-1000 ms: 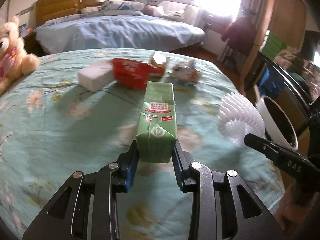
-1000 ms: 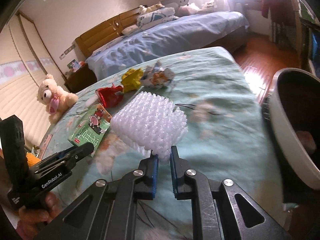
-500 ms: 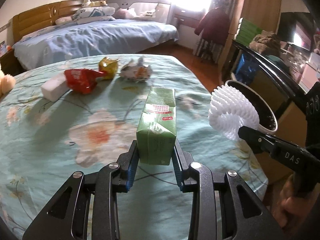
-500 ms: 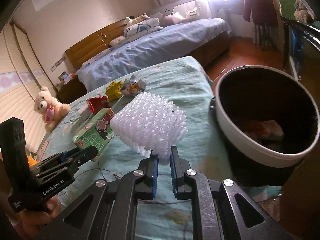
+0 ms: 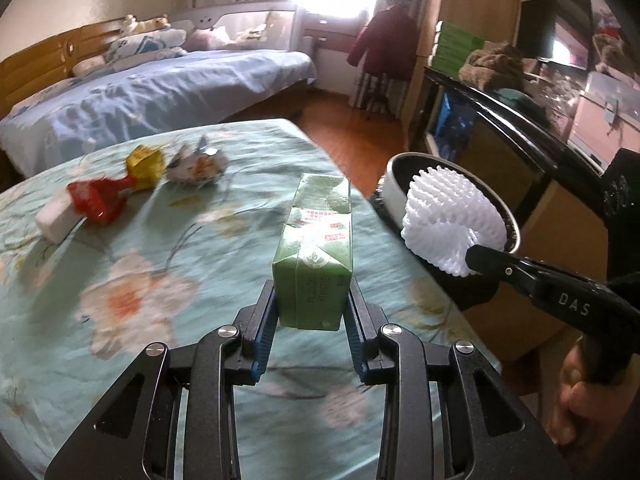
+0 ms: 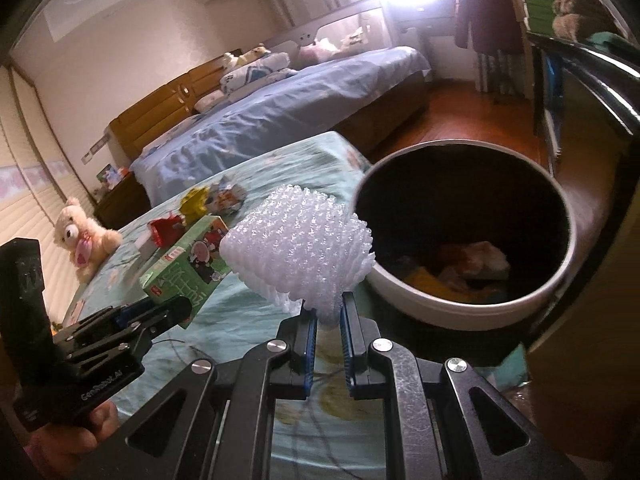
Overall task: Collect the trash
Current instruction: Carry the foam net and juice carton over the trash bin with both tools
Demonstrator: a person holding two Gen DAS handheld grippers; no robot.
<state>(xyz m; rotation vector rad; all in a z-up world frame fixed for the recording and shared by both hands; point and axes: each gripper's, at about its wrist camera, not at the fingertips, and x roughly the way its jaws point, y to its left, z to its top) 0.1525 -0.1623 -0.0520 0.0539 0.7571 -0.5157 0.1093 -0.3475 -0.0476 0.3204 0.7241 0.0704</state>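
Right now your left gripper [image 5: 310, 322] pinches the green milk carton [image 5: 316, 252] above the table; your right gripper [image 6: 328, 316] pinches white foam netting [image 6: 298, 248] near the waste bin [image 6: 460, 304]. Released early, the netting could miss the bin's near rim.

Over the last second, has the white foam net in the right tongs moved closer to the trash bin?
Yes. The foam net now overlaps the bin's near rim; earlier the bin sat far right.
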